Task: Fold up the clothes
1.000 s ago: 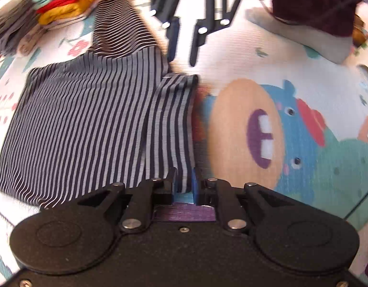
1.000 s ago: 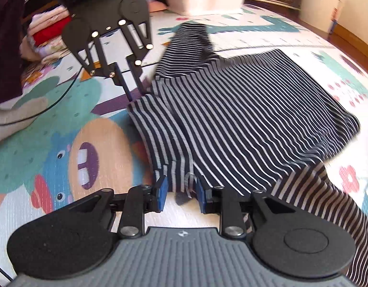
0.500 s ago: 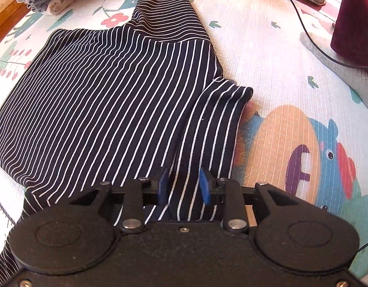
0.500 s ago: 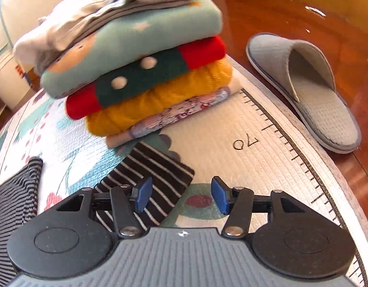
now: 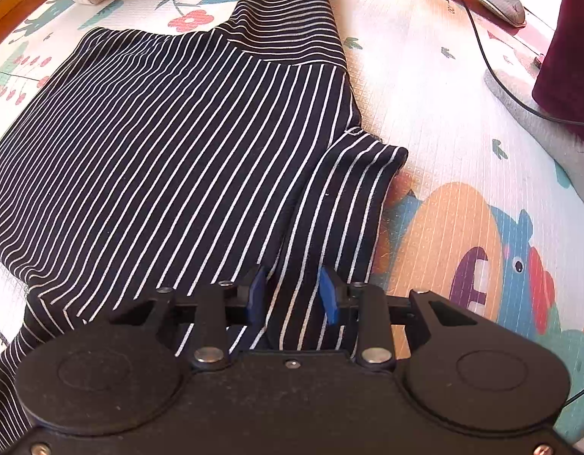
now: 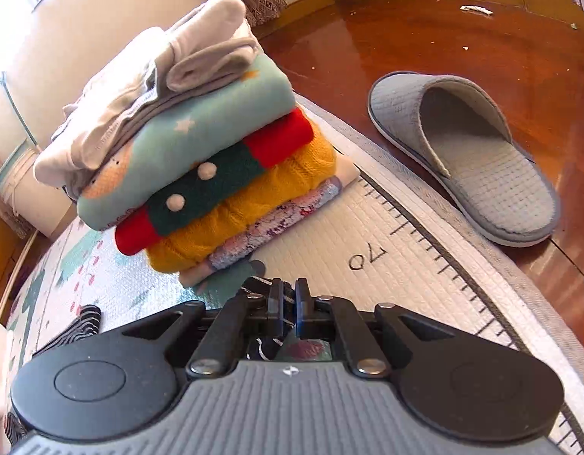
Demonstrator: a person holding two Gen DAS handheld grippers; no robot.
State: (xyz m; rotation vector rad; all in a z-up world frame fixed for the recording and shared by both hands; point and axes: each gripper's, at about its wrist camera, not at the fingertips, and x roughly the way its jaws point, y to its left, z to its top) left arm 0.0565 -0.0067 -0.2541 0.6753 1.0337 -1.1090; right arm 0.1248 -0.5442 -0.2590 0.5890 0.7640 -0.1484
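The left gripper (image 5: 292, 292) hangs low over a dark navy long-sleeved shirt with thin white stripes (image 5: 170, 159), which lies spread flat on a pale foam play mat printed with cartoon animals (image 5: 462, 159). Its blue-padded jaws stand apart with a clear gap, and a folded-in striped sleeve (image 5: 348, 197) runs forward from between them; the fabric passes through the gap, but neither pad presses it. The shirt's body stretches ahead and to the left of this gripper, and its other sleeve (image 5: 288, 11) reaches away toward the far edge of the mat. To the front right lie a thin black cable (image 5: 493, 72) and a dark maroon garment (image 5: 569, 38).

The right gripper (image 6: 288, 307) has its jaws drawn nearly together on a bit of dark striped cloth, the cuff (image 6: 271, 345) bunched just behind the pads. Directly ahead and slightly left stands a stack of folded clothes (image 6: 200, 174): grey and white pieces on top, then mint, red and green, yellow knit, and a floral piece at the bottom. To the front right a grey-blue quilted slipper (image 6: 477, 159) rests on the glossy brown wooden floor (image 6: 405, 38), just off the mat's ruler-marked border (image 6: 405, 227).
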